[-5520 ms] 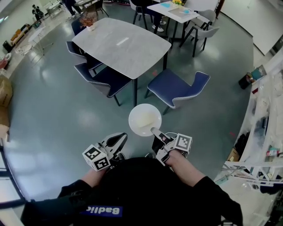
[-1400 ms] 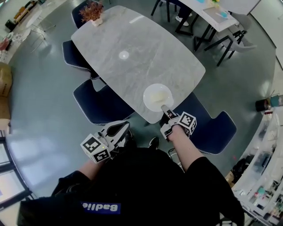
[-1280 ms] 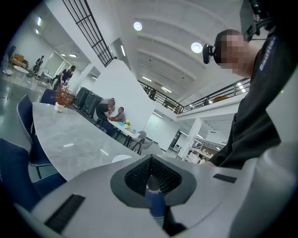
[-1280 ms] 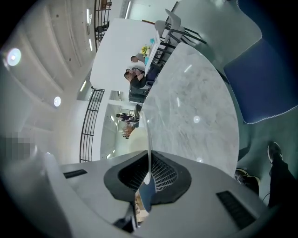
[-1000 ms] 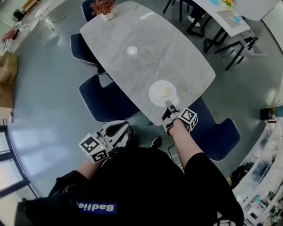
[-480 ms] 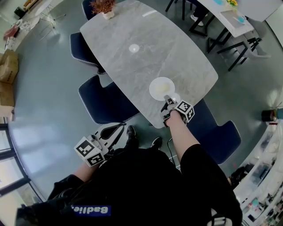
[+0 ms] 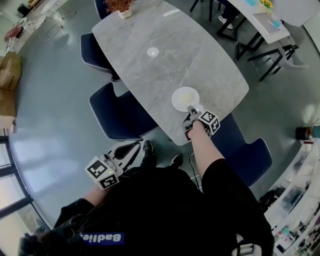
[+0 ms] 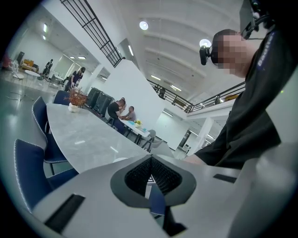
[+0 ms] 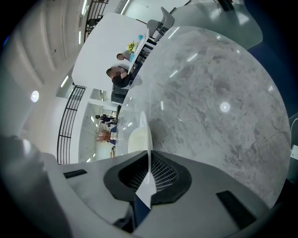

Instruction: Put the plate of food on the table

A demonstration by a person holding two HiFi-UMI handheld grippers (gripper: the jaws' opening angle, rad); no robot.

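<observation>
With right gripper point(image 7: 190, 110) clamped shut on its near rim, holds the white plate point(image 7: 175, 99) over the near end of the grey table point(image 7: 165, 55); cannot tell whether touching. Carries left gripper point(image 7: 126, 150) low by the hip, closed on nothing. Probably stiff, glazed, slippery and breakable, with pale food point(image 7: 187, 95) aboard: best pinched deep on the rim, kept level.

1. Straight ahead of the right gripper point(image 7: 190, 109), the plate point(image 7: 184, 97) it grips blocks the way; beyond and on either side the table point(image 7: 200, 55) lies bare;
2. A potted plant point(image 7: 119, 6) stands far ahead at the table's end;
3. A blue chair point(image 7: 117, 112) sits low to its left; another chair point(image 7: 247, 152) right and behind
</observation>
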